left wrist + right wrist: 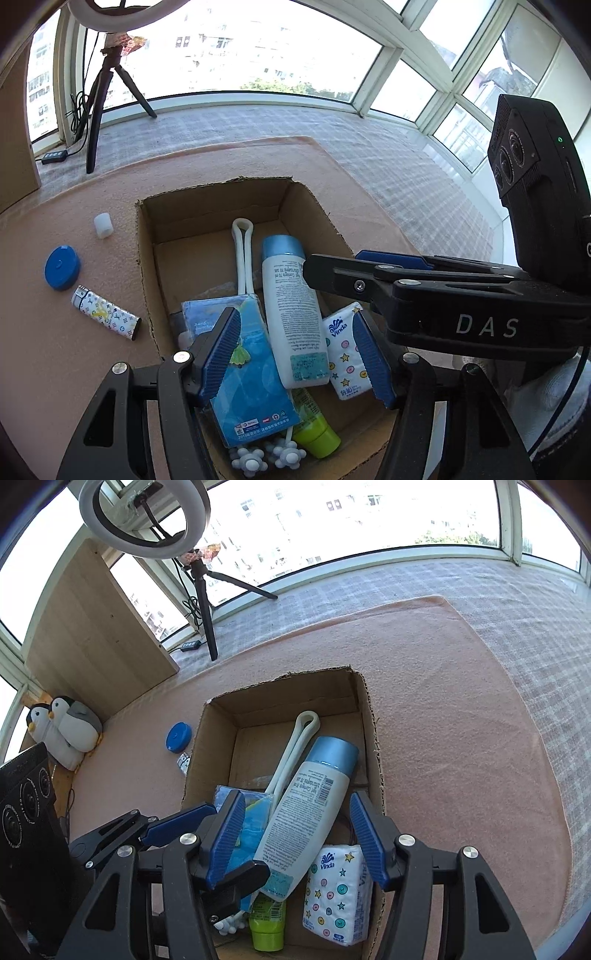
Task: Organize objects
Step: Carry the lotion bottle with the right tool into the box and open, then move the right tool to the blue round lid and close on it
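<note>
Cardboard box [375, 746] sits open-topped on the pink mat [461, 709], w/ plenty of bare mat to its right and beyond its far rim; torn upper edges all round. Left of the box on the mat: blue lid [62, 267], patterned lighter [105, 313], small white cap [103, 225].

Both claws hover over the box's near end, jaws apart, gripping nothing. Left claw [295, 354] straddles the white bottle [291, 317]; right claw [297, 840] sits just beside it, body marked "DAS".

Inside the box: bottle w/ blue cap, tissue pack [338, 893] reading "Vinda", blue packet [251, 387], green-capped tube [317, 437], white looped handle [242, 251].
</note>
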`<state>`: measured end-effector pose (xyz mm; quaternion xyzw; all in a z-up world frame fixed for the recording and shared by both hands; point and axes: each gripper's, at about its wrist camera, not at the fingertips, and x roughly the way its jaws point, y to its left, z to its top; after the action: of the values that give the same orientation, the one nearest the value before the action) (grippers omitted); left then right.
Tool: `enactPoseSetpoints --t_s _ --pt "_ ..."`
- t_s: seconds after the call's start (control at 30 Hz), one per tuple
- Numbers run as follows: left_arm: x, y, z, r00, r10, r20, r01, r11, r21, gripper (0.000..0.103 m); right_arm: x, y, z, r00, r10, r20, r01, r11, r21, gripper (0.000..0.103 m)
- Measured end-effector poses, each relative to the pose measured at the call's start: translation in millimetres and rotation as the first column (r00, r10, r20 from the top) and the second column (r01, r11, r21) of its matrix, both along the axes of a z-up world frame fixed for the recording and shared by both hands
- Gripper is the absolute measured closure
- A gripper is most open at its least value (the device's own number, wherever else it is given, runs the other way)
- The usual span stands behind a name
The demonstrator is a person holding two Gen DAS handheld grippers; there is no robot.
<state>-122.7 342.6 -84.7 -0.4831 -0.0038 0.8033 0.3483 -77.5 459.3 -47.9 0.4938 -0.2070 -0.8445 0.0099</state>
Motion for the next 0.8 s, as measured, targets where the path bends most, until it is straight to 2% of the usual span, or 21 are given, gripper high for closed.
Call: enactPoseSetpoints --t_s 0.2,0.4,0.7,0.8 --pt "5 -54 9 0.998 0.064 -0.009 -0.064 0.998 0.001 0.036 -3 -31 15 0.999 0.038 -0.037 -0.038 0.999 0.006 0.048" --pt "6 -130 11 0.986 0.164 -0.022 -0.164 0.986 -0.003 0.036 -12 -76 25 0.992 0.111 -0.056 -0.111 0.994 0.005 0.048" --pt "14 -232 7 0.961 0.277 -0.016 -0.277 0.961 -0.014 0.036 -40 -136 29 0.986 0.161 -0.054 -0.163 0.985 -0.049 0.048" --pt "15 -261 11 0.954 0.299 -0.02 -0.299 0.954 -0.007 0.036 -56 -150 30 0.988 0.145 -0.053 -0.149 0.986 -0.076 0.048"
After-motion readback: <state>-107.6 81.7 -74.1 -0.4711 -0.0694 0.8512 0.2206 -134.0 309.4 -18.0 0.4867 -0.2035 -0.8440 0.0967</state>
